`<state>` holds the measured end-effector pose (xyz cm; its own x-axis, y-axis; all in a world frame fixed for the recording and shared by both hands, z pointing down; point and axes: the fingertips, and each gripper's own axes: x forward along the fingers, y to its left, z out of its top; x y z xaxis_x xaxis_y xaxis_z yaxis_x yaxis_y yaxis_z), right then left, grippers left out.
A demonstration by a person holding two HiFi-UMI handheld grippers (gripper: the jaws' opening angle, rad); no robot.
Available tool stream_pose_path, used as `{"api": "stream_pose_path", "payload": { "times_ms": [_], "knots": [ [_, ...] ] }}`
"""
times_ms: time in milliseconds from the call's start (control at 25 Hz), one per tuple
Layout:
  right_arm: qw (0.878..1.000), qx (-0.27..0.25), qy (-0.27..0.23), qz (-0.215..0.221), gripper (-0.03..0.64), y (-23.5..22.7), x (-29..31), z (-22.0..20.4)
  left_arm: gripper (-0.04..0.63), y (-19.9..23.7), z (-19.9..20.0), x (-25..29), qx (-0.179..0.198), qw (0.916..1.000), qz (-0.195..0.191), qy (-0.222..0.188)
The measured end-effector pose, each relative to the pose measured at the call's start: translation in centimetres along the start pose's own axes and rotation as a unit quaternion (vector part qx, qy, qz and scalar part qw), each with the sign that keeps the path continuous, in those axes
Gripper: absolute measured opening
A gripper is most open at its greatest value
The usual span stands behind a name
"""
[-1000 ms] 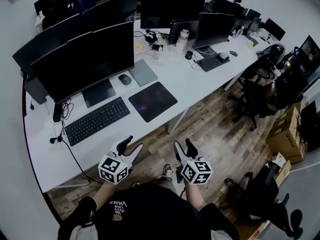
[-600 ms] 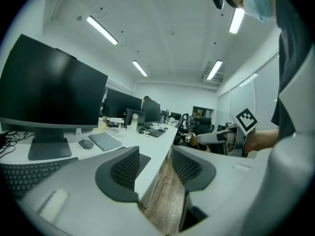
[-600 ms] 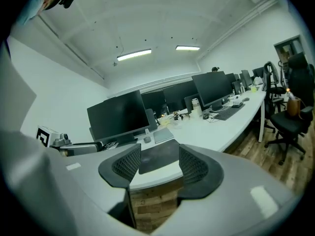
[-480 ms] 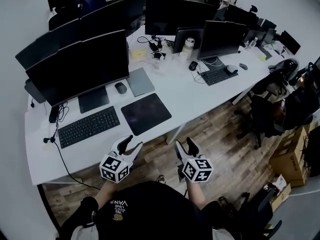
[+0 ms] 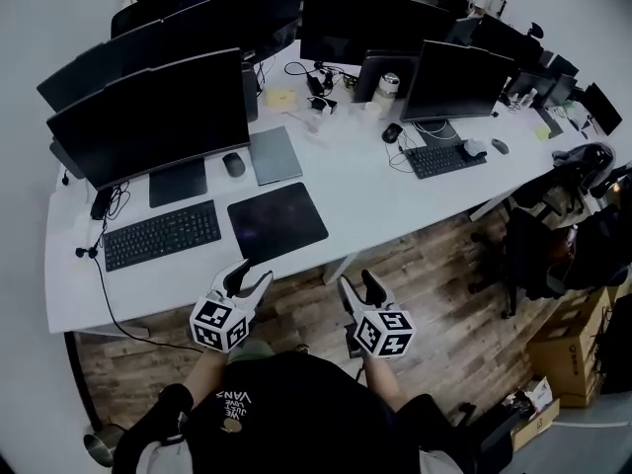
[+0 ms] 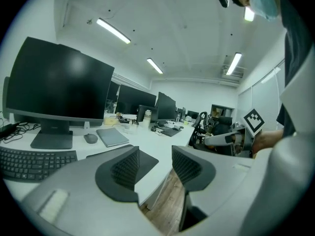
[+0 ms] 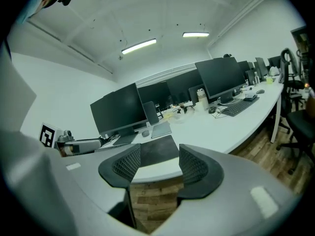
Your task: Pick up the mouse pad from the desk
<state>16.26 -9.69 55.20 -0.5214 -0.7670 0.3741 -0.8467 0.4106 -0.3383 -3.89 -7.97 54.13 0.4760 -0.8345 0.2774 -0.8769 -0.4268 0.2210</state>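
The dark mouse pad [image 5: 277, 221] lies flat near the front edge of the white desk [image 5: 385, 200], to the right of a black keyboard [image 5: 161, 235]. My left gripper [image 5: 252, 278] is open and empty, just short of the desk edge below the pad. My right gripper [image 5: 358, 290] hangs over the wooden floor, also open and empty. In the left gripper view the pad [image 6: 145, 159] shows between the fingers [image 6: 125, 168]. The right gripper view has the pad [image 7: 158, 149] ahead, past the open jaws.
A mouse [image 5: 233, 164] and a grey closed laptop [image 5: 274, 154] lie behind the pad, under a large monitor [image 5: 153, 117]. More monitors, a second keyboard [image 5: 441, 158] and cables fill the desk's far side. Office chairs [image 5: 538, 250] stand to the right.
Both grippers have come closer to the desk's front edge; the left one now nearly reaches it. The desk and pad have shifted leftward in the head view. Jaws stay as wide.
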Motion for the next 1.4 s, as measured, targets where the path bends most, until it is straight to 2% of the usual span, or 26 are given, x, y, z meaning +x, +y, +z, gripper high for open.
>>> {"api": "stream_pose_path", "payload": {
  "times_ms": [200,360,600,800,1080,1240,1400],
  "knots": [
    [1.000,0.012,0.018,0.003,0.232,-1.1,1.8,-0.6,0.179,2.2,-0.3,1.1,0.001,0.9995,0.026,0.018],
    [1.000,0.016,0.023,-0.006,0.232,-1.3,3.7,-0.5,0.189,5.6,-0.8,2.7,0.010,0.9975,0.049,0.050],
    [0.999,0.025,0.033,-0.029,0.232,-1.2,6.8,-0.6,0.199,11.2,-0.8,5.4,0.028,0.9939,0.061,0.088],
    [0.998,0.033,0.044,-0.043,0.232,-0.5,9.4,-0.8,0.216,15.8,-1.4,7.1,0.041,0.9876,0.063,0.138],
    [0.995,0.043,0.068,-0.060,0.232,0.0,12.6,-1.9,0.233,20.5,-2.2,9.8,0.053,0.9805,0.061,0.179],
    [0.993,0.046,0.077,-0.071,0.232,0.1,14.1,-2.2,0.243,22.1,-3.5,11.4,0.070,0.9725,0.053,0.216],
    [0.992,0.050,0.084,-0.077,0.232,0.5,15.3,-2.2,0.250,23.0,-5.2,12.9,0.078,0.9630,0.026,0.256]
  ]
}}
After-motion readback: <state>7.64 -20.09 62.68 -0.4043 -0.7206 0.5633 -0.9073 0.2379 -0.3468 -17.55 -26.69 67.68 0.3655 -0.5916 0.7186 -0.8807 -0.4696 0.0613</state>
